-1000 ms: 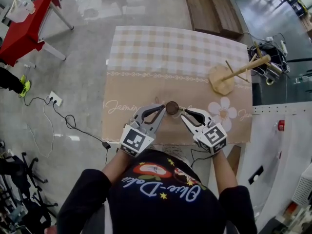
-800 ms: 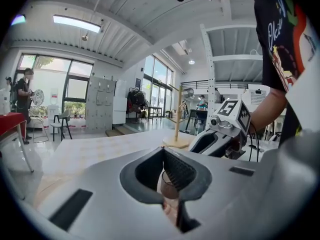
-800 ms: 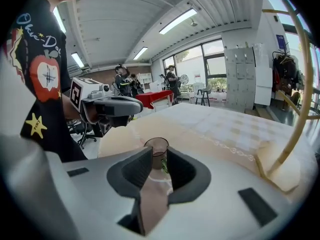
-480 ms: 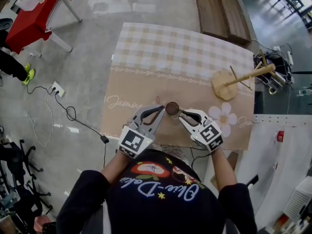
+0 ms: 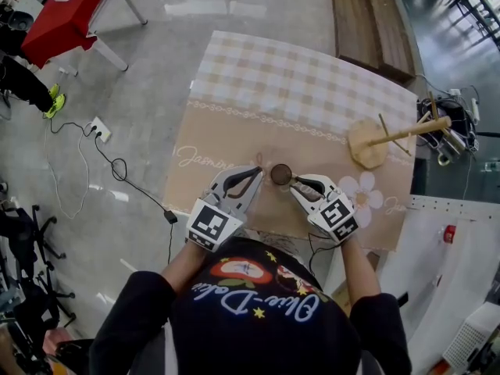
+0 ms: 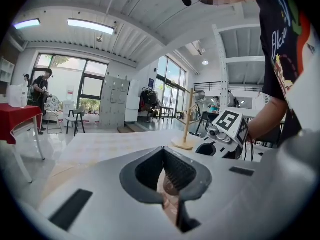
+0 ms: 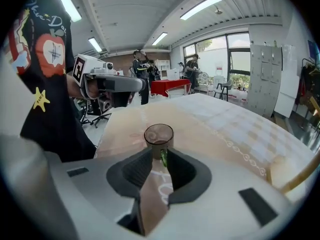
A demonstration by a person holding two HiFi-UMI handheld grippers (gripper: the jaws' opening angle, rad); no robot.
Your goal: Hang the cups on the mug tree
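Leftmost, a red table (image 5: 66, 18) and a socket (image 5: 99, 129) with a cable are seen on the floor beside the bench (image 5: 305, 76), which is covered by a checked and beige cloth (image 5: 234, 143). At the near edge the left tool (image 5: 259, 172) is held low and pointed inward. Its jaws are pressed together with nothing clamped. Its tips are found just beside the cup's left side; whether they touch it cannot be told.

The cup (image 5: 280, 174), a small brownish glass one, is stood upright on the beige part of the cloth, between the two tools. From its right the right tool (image 5: 294, 181) is pointed at it, angled down. The jaws of this tool are parted only narrowly, and the green handle (image 7: 162, 158) is set between them. It is laid against one pad while a slit is left at the other, so no firm clamp is shown.

Farther right, well apart from the cup, the mug tree (image 5: 367, 143) is stood upright by the bench's right edge, its round base on the cloth near a printed flower (image 5: 366, 194).
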